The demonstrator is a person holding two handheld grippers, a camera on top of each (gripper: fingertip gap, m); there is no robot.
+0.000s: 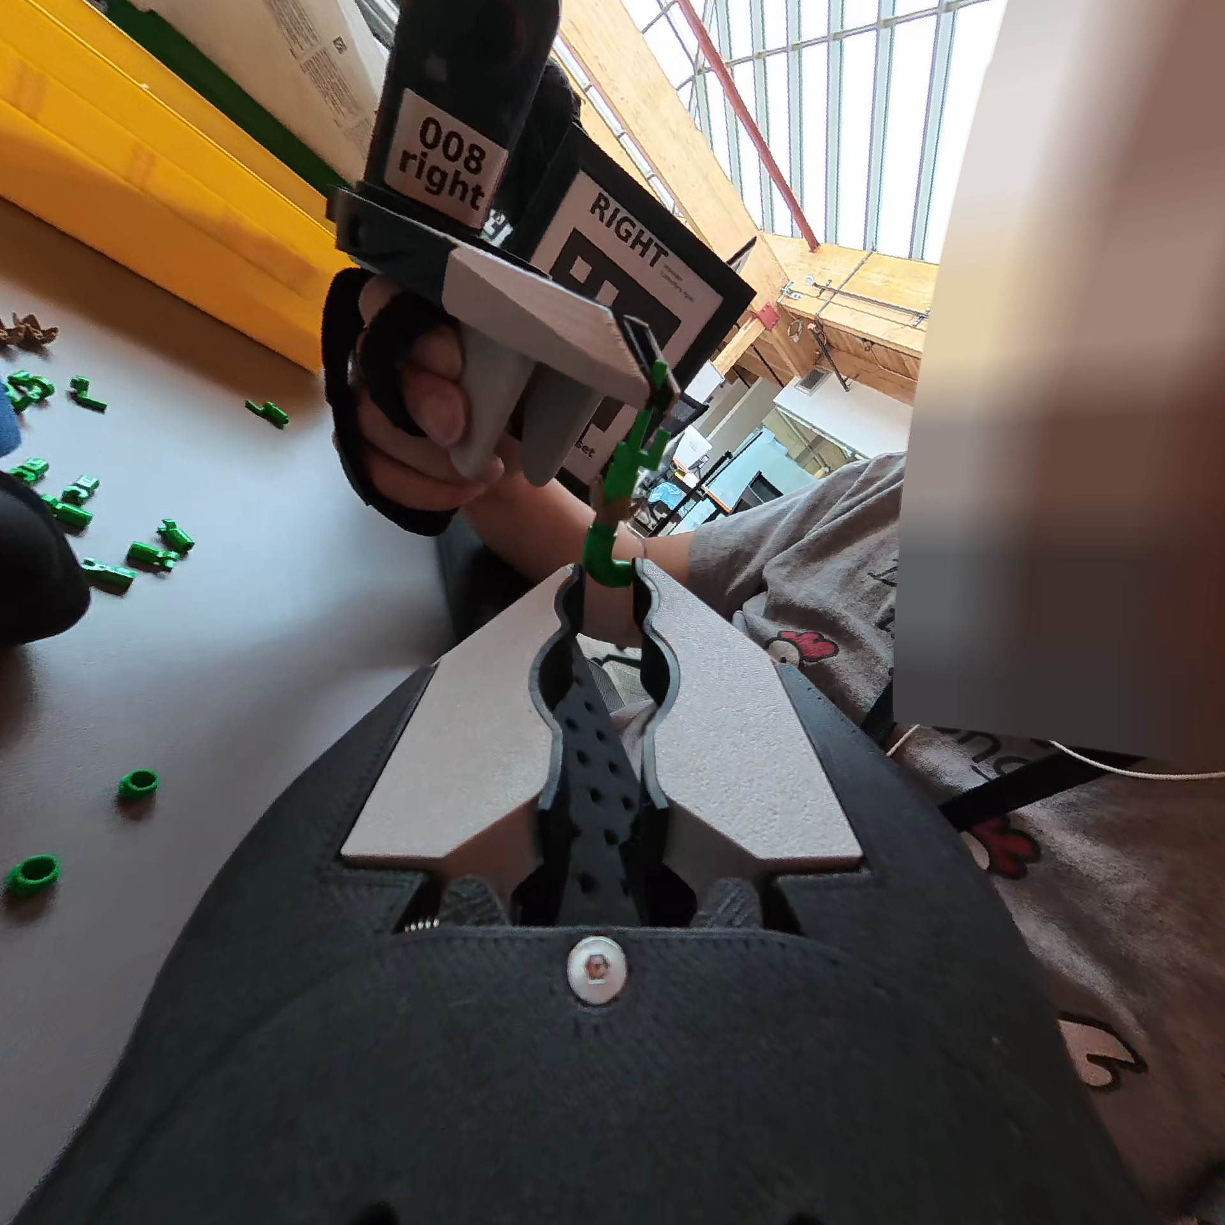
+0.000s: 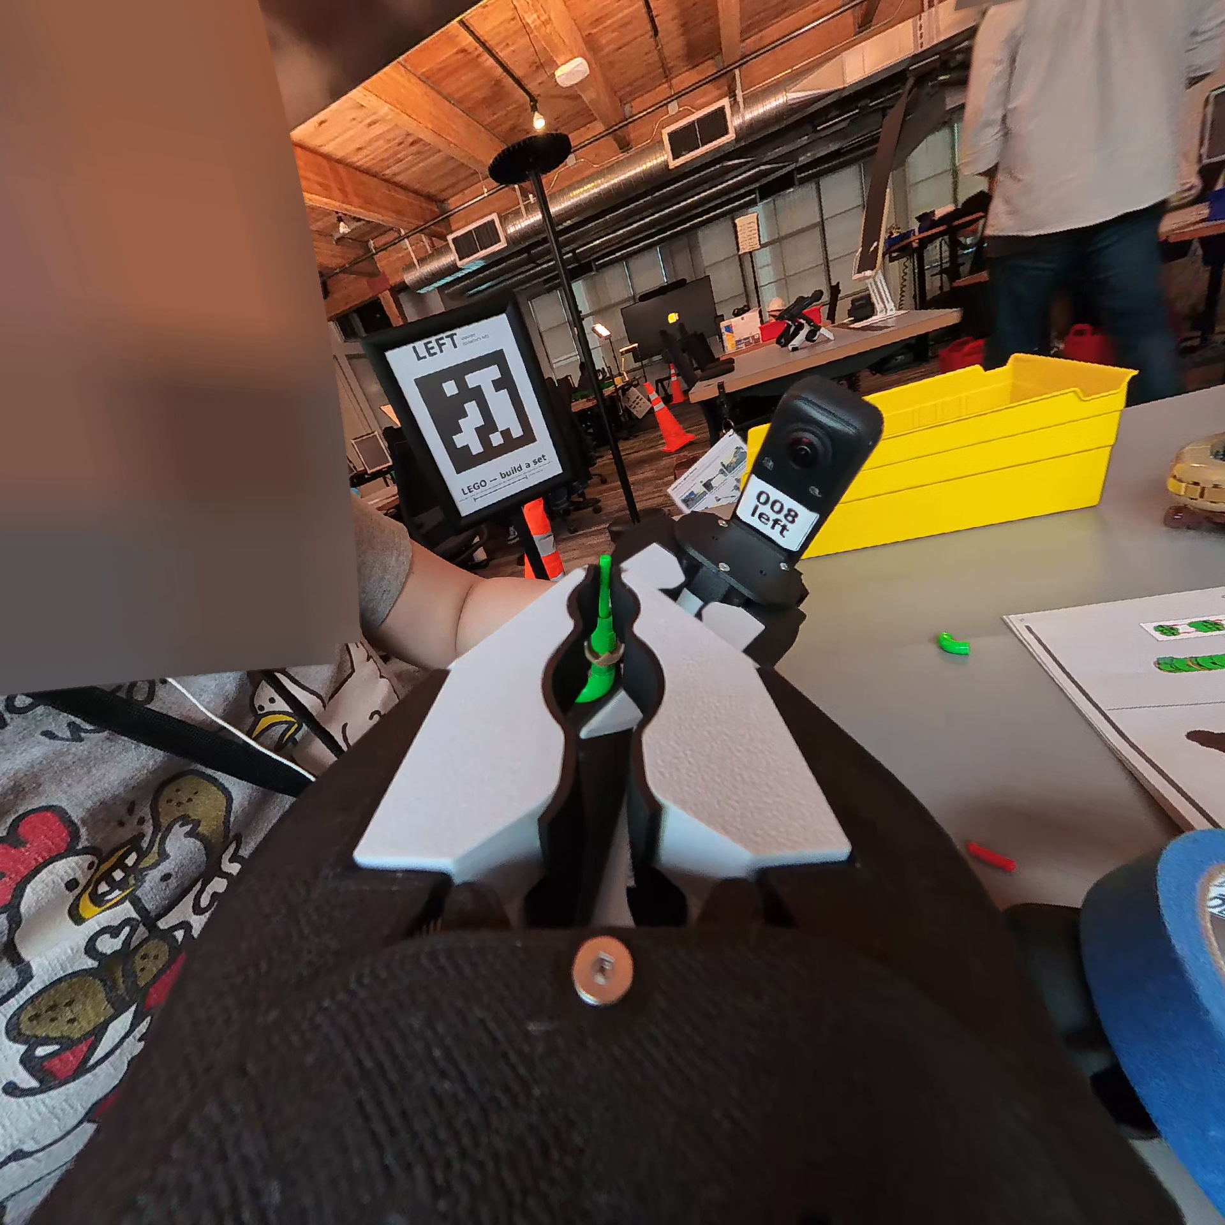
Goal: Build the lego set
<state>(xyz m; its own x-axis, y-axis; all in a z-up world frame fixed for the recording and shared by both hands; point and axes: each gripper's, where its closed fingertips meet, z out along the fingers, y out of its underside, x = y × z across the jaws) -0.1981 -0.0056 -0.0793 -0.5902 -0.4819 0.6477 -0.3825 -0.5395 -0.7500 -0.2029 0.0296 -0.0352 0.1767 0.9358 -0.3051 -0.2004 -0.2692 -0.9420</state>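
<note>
A thin green lego stem [image 1: 626,490], made of leafy pieces, a brown ring and a curved green elbow at its near end, hangs in the air between the two claws, well above the desk [image 1: 278,636]. The left claw [image 1: 606,577] is closed narrowly on the curved elbow at its tips. The right claw [image 2: 604,596] pinches the far, leafy end of the same stem, its jaws nearly together; in the left wrist view that claw comes in from above, held by a gloved hand [image 1: 411,424].

The step in hand looks like joining or pressing a piece onto this stem, with each claw holding one end. The next move probably calls for pushing the two ends straight toward each other along the stem's line, without twisting, since so slim a piece could bend or pop out of the grip.

On the desk to the left lie loose green pieces [image 1: 113,530] and two green rings [image 1: 138,784]. In the right wrist view a curved green piece [image 2: 953,643] and a small red piece [image 2: 991,856] lie near an instruction sheet [image 2: 1094,696]. A yellow bin [image 2: 961,451] stands farther off, and a roll of blue tape [image 2: 1166,981] sits at the near right.
</note>
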